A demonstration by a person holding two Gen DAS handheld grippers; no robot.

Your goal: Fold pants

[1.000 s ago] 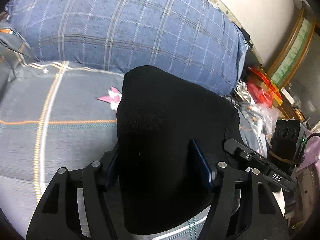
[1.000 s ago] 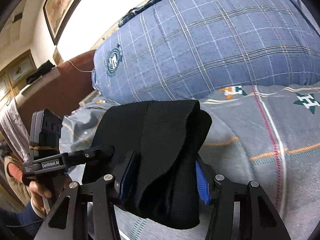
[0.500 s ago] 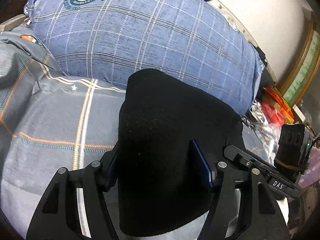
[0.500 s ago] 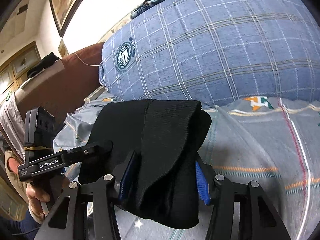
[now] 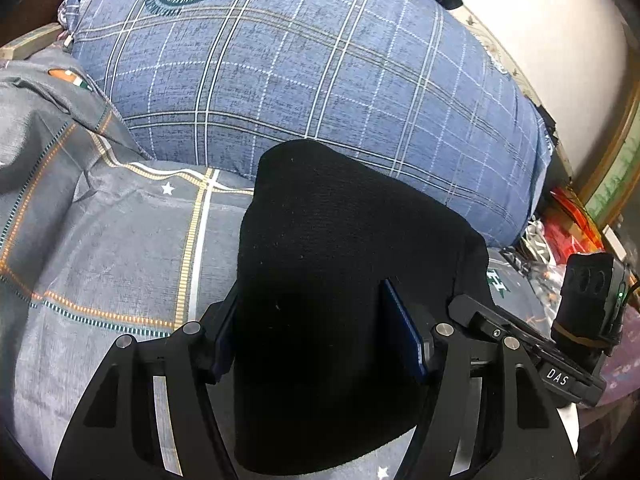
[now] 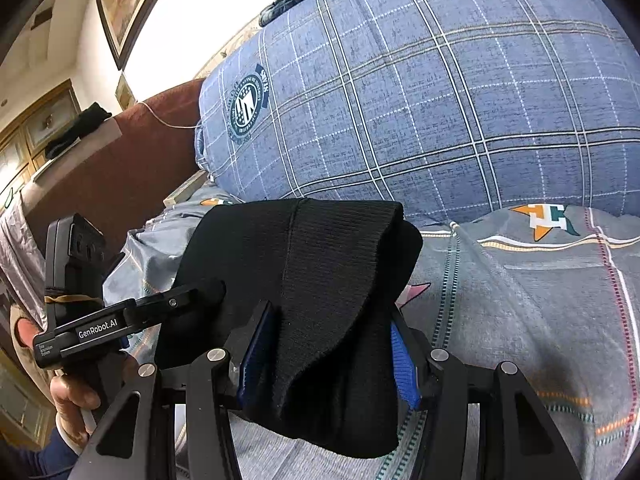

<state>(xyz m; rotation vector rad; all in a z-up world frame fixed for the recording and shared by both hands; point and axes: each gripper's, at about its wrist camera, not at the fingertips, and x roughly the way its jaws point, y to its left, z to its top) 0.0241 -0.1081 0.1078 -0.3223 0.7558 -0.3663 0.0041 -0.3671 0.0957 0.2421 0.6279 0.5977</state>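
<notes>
The black pants point(image 5: 344, 264) are folded into a thick bundle and held between both grippers above the bed. My left gripper point(image 5: 320, 332) is shut on one end of the bundle, its blue pads pressed into the cloth. My right gripper point(image 6: 326, 352) is shut on the other end, where the ribbed waistband point(image 6: 332, 264) shows. The right gripper also shows in the left wrist view point(image 5: 520, 332) at the right, and the left gripper shows in the right wrist view point(image 6: 132, 316) at the left, held by a hand. The fingertips are hidden in the cloth.
A grey quilt point(image 5: 120, 248) with orange and white lines covers the bed below. A big blue plaid pillow point(image 5: 304, 80) stands just behind the pants. Cluttered red packages point(image 5: 568, 224) lie at the far right. A brown headboard point(image 6: 132, 160) stands at the left.
Both grippers have carried the pants bundle toward the blue pillow, which now fills more of both views. The grip on the pants is unchanged.
</notes>
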